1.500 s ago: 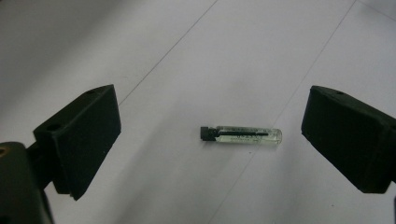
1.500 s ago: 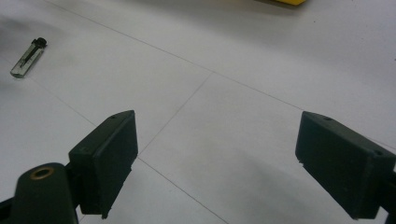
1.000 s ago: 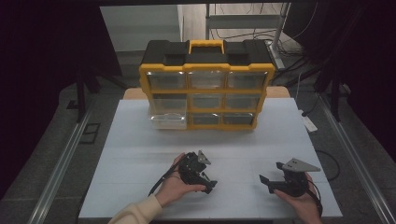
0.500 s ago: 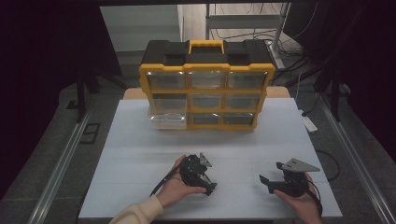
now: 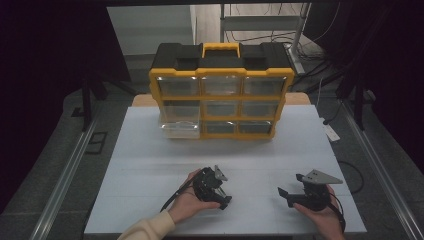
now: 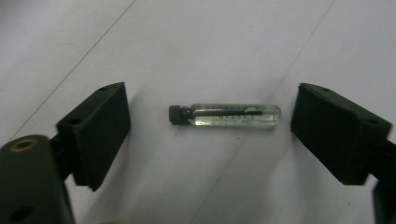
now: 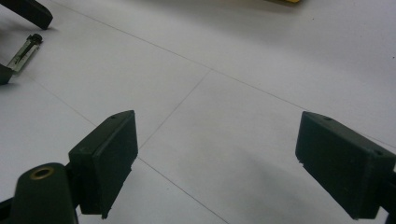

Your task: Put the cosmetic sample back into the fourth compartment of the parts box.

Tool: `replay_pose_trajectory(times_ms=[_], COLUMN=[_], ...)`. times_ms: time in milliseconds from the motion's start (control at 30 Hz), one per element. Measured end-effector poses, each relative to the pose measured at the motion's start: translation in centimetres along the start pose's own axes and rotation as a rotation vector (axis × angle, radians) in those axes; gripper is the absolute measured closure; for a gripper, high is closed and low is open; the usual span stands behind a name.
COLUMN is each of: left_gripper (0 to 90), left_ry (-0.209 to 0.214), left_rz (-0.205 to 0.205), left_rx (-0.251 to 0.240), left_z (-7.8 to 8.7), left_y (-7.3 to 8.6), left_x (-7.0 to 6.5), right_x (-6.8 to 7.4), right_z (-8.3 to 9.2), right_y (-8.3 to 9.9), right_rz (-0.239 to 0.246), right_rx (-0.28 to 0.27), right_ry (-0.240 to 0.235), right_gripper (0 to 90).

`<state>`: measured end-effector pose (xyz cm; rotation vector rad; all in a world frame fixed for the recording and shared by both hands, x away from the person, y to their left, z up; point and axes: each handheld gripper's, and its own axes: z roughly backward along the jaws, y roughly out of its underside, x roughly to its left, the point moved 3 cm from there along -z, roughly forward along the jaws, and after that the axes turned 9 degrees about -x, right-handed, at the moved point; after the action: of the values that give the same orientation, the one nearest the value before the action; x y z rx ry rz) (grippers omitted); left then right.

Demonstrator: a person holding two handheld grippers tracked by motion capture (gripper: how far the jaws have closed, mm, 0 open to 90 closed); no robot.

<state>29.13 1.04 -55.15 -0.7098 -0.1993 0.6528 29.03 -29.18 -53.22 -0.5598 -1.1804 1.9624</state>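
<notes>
While the left gripper (image 6: pixel 205 135) hangs over the near edge of the white worktop (image 5: pixel 150 165), its jaws have just been closing around a small clear glass vial with a black cap (image 6: pixel 225 115), which lies flat between them, not yet touched. The jaws stand along the vial's length, cap toward one pad and rounded end just beside the other, so an end-on squeeze could make the smooth glass skid, pivot out or crack. Nearer the front right corner, the right gripper (image 7: pixel 233 168) rests wide and empty. At the far edge stands a yellow-and-black drawer organiser (image 5: pixel 222 95).
</notes>
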Motion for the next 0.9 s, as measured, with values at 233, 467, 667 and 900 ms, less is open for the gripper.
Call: replay_pose_trajectory(times_ms=[233,467,667,900], left_gripper=[22.6,25.9,31.7,37.7], left_ry=[0.012,0.02,0.03,0.023], left_rz=[-0.003,-0.022,-0.04,-0.031], left_rx=[-0.007,-0.013,-0.021,-0.028], left_z=[0.25,0.32,0.41,0.48], left_y=[0.12,0.12,0.11,0.09], left_x=[-0.19,-0.27,-0.4,-0.45], right_x=[-0.03,-0.03,0.01,-0.02], right_z=[-0.03,-0.03,-0.05,-0.04], right_y=[0.01,0.01,0.01,0.02], right_rz=[0.001,0.001,0.001,0.0], right_rx=[0.0,0.001,0.001,0.002], right_ry=[-0.001,-0.001,-0.004,-0.002], right_gripper=[13.6,13.5,13.6,13.6])
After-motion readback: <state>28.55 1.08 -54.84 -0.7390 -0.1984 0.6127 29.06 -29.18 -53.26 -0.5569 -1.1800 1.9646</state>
